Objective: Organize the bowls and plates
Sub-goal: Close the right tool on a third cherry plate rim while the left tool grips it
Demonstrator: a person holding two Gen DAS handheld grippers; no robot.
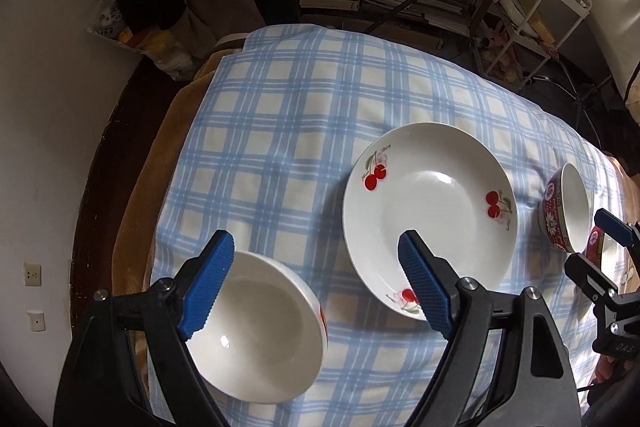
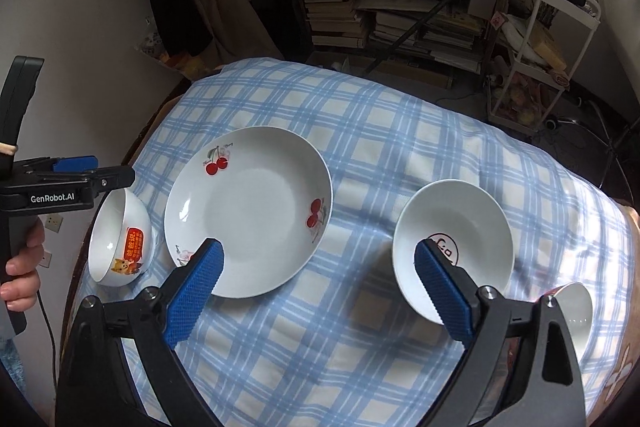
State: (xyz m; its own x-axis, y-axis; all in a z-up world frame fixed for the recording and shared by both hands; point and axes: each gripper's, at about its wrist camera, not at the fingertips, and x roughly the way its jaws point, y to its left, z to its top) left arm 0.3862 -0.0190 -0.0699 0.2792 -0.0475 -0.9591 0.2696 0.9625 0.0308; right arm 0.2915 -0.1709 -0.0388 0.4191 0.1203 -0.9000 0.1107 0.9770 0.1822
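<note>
- Plates and bowls: glossy round white cherry plate (image 2: pixel 248 215) lies mid-surface on checked blue cloth (image 2: pixel 360 131).
- Left claw (image 1: pixel 320 283) gapes empty above a white bowl (image 1: pixel 260 331).
- Right claw (image 2: pixel 320 291) gapes empty between plate and small bowl (image 2: pixel 452 251).

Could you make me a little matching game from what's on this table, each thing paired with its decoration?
Things:
1. plate
2. left bowl, beside the plate
3. right bowl, beside the plate
4. tablecloth

Decorations:
a. blue checks
b. dark round mark inside
c. red cherries on the rim
d. orange label on the outside

Pairs: 1-c, 2-d, 3-b, 4-a
</note>
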